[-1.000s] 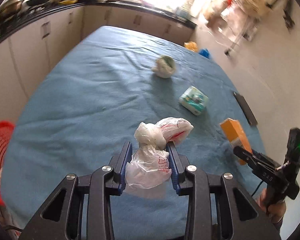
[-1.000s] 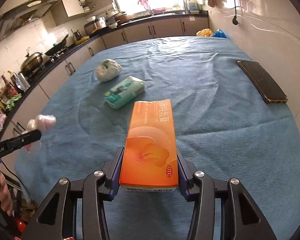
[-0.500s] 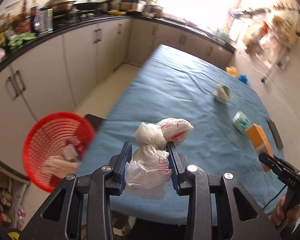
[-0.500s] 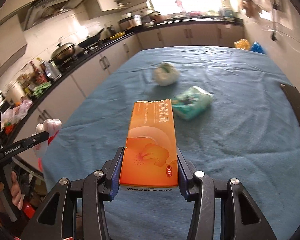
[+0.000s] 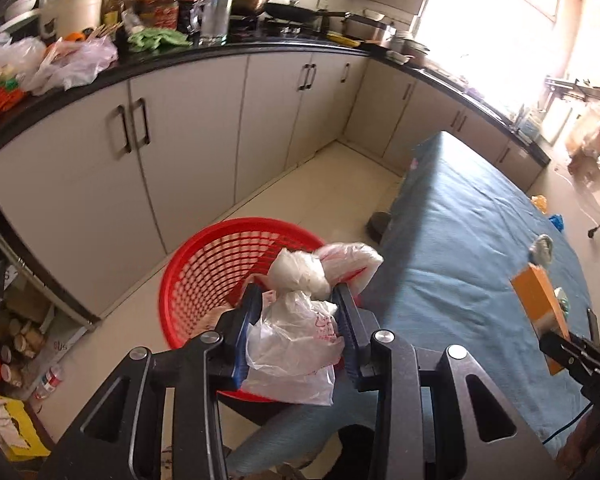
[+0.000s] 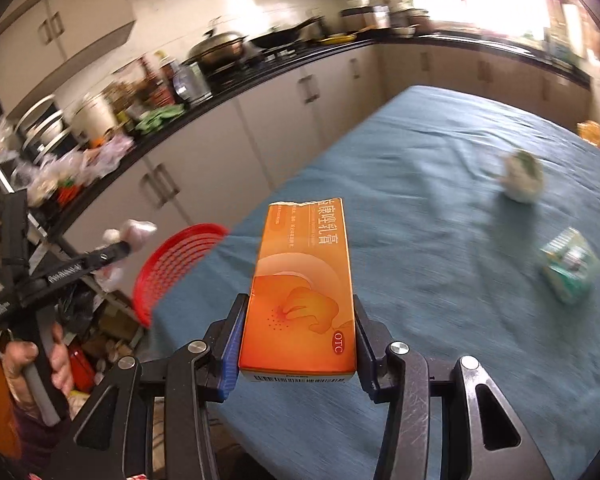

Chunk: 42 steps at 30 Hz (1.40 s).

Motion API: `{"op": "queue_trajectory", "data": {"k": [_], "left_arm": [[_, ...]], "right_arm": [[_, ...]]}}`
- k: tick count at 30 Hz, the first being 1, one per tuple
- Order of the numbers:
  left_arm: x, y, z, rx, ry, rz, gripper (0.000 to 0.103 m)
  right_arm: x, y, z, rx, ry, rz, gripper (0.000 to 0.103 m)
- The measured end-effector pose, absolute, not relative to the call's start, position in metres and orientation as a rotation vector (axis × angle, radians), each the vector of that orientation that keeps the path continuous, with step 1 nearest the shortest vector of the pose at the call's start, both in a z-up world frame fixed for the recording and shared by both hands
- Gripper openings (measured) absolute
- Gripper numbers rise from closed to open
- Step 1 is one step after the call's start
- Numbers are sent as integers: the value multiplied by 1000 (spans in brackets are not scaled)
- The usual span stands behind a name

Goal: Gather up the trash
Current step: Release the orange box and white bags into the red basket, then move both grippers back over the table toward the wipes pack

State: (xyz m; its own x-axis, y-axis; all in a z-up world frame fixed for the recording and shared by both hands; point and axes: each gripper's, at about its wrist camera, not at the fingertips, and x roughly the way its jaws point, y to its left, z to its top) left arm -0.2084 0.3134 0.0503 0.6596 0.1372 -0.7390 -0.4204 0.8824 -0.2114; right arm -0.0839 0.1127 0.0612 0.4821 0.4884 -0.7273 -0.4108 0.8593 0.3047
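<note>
Now the left gripper clamps a knotted plastic bag above the red basket beside the blue table. Over that table, the right gripper pinches an orange carton.

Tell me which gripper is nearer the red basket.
Left. The left gripper holds its plastic bag right over the red basket; the right gripper is over the table.
</note>
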Motion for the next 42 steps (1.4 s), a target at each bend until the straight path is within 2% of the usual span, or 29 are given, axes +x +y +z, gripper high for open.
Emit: {"op": "queue_trajectory", "data": {"k": [12,15,16,20,28,42], "left_arm": [[-209,365,18,-470,831,367,37],[-207,372,15,-495,835,362,46],[-207,374,15,-505,834,359,51],[-209,376,19,-512,828,354,54],[-214,357,32,-480,797,330,59],[-239,271,76,-384,708,165,63]], "right_arm": [[-38,246,40,16,973,746,51],[-26,267,31,20,990,776,53],[-21,274,28,25,997,782,57],[-9,279,21,80,1029,792,63],[-23,224,34,151,996,697,65],[-119,27,103,211,805,305,66]]}}
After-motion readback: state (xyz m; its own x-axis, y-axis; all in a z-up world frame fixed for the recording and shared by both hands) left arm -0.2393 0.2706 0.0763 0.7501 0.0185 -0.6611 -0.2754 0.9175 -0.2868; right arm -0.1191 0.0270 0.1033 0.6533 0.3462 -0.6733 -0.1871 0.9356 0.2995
